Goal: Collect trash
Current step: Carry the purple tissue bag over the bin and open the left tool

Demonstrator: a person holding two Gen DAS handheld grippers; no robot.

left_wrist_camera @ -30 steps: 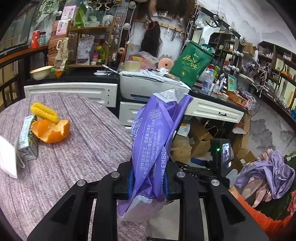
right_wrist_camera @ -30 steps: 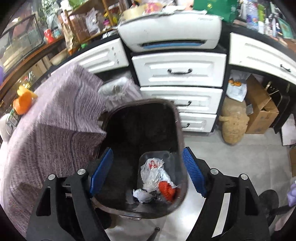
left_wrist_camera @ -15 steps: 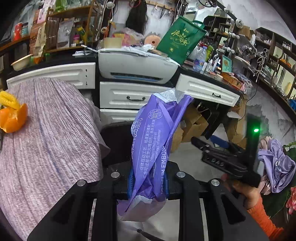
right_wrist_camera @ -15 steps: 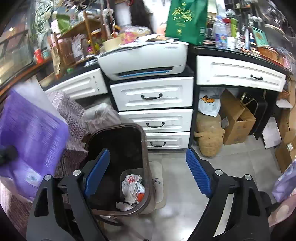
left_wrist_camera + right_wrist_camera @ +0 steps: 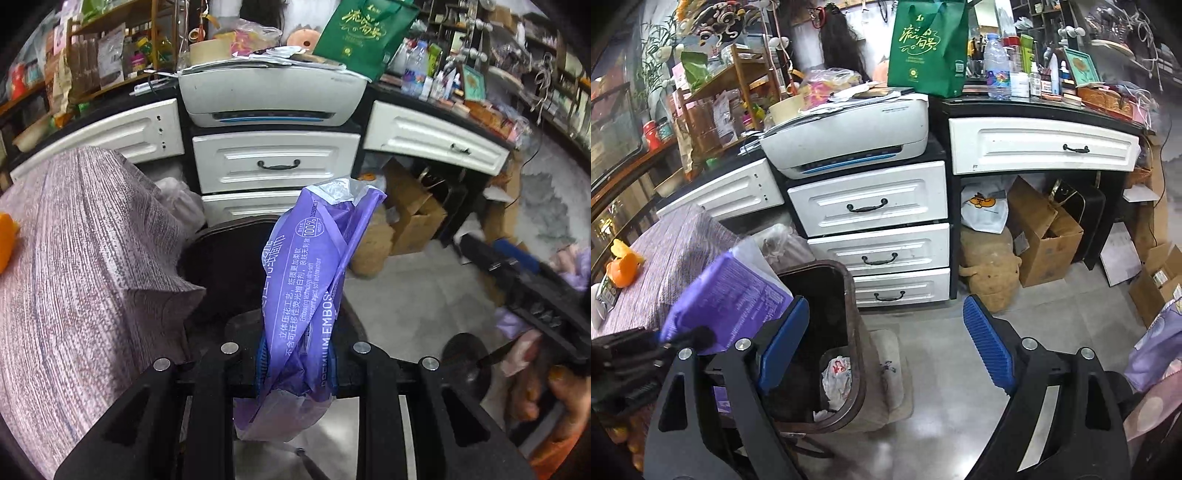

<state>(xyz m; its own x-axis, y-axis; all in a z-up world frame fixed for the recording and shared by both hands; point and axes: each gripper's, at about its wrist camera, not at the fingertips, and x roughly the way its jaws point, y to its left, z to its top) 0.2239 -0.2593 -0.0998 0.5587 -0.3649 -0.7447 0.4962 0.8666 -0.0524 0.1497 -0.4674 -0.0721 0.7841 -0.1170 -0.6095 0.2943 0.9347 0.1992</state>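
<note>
Left wrist view: my left gripper (image 5: 295,363) is clamped on a purple tissue pack wrapper (image 5: 310,288), narrow jaws pinching its lower part, and the rest sticks up past my fingertips.
Landmark: the brown trash bin (image 5: 846,369) on the floor, at the foot of the white drawers (image 5: 875,225).
Wrapper's place: right above the bin's dark mouth; seen from the right wrist it hangs over the bin's left rim.
Right wrist view: my right gripper (image 5: 886,343) has jaws spread wide with nothing between the blue pads (image 5: 988,347); they have just been opening further. It sits to the right of the bin, over bare grey floor.
Inside the bin: crumpled white and red trash (image 5: 836,373) lies at the bottom.
Left of the bin: the purple-clothed table (image 5: 81,266), with orange peel (image 5: 626,267) on it, well apart from the bin.
Above the bin: a white printer (image 5: 849,140) on top of the drawers.
</note>
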